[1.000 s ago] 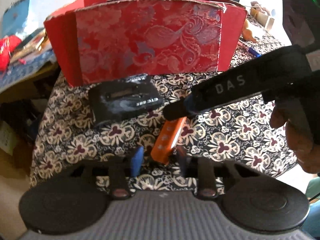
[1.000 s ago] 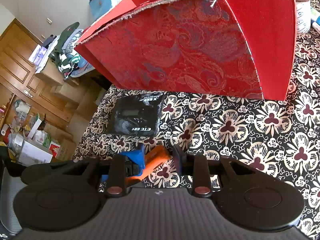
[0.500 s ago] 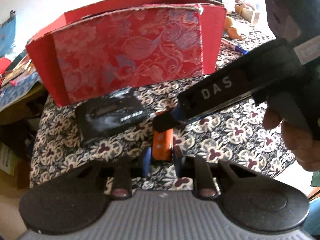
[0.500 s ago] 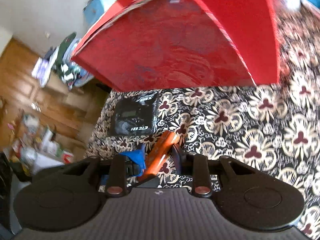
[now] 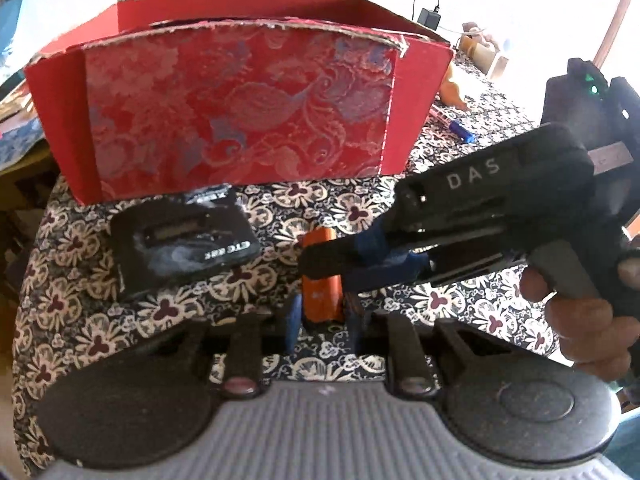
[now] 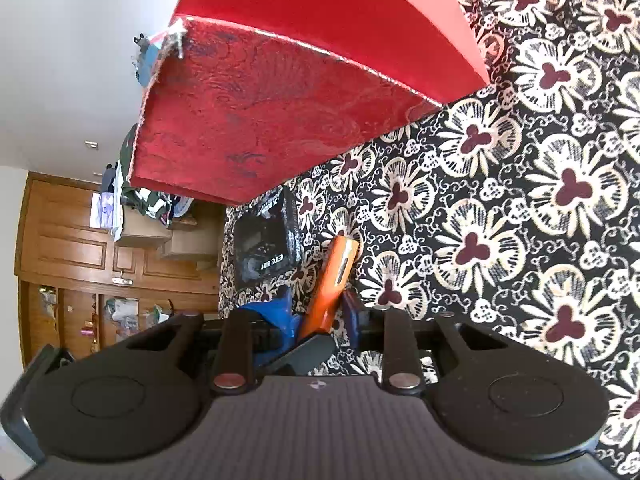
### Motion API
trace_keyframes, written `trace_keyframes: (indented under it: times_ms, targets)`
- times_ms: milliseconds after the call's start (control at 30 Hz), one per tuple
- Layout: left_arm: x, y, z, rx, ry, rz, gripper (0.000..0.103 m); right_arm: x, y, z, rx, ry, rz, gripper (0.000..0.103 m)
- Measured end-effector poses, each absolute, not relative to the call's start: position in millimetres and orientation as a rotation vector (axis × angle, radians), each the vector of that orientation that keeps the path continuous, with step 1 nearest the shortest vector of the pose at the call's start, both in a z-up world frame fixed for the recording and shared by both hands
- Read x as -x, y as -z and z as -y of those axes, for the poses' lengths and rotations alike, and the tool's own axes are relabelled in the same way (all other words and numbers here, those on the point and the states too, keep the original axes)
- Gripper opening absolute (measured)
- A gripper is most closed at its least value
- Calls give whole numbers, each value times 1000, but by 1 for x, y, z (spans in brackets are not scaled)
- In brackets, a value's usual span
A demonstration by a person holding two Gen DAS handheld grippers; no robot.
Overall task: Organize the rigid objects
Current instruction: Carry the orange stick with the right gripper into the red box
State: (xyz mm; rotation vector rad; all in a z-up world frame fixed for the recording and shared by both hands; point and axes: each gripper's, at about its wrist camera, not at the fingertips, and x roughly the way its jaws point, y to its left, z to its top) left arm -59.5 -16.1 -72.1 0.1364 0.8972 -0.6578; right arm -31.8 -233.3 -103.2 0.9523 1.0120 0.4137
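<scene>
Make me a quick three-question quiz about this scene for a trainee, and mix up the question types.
1. True or false: the black packet lies inside the red box.
2. What sits between the left gripper's fingers? A) orange case B) blue pen C) black packet
3. In a word, what motif covers the cloth?

Key
1. False: it lies on the cloth in front of the box.
2. A. The right gripper, whose fingers have just been closing, clamps the case too.
3. Flowers.
</scene>
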Motion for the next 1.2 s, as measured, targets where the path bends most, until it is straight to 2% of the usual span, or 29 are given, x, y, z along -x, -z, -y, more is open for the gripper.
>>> trace_keyframes:
  times_ms: [400,600,767,1000,1200]
  targets:
    - [66,24,41,-188,815,-788,19,66,52,281,-981,-375,-849,2]
    - [68,-16,65,-214,946,-652,19,84,7,307,-966,-325,-678,1]
    - [53,-48,74,-217,996,-533,19,60,-29,311,-895,-326,-580,1]
    - [6,-74,72,-282,931,-439,19,-15,-52,298,-771,-363,-581,0]
    - [-49,-57,65,-312,848,-525,19,-78,-36,275,-694,-381,-711,0]
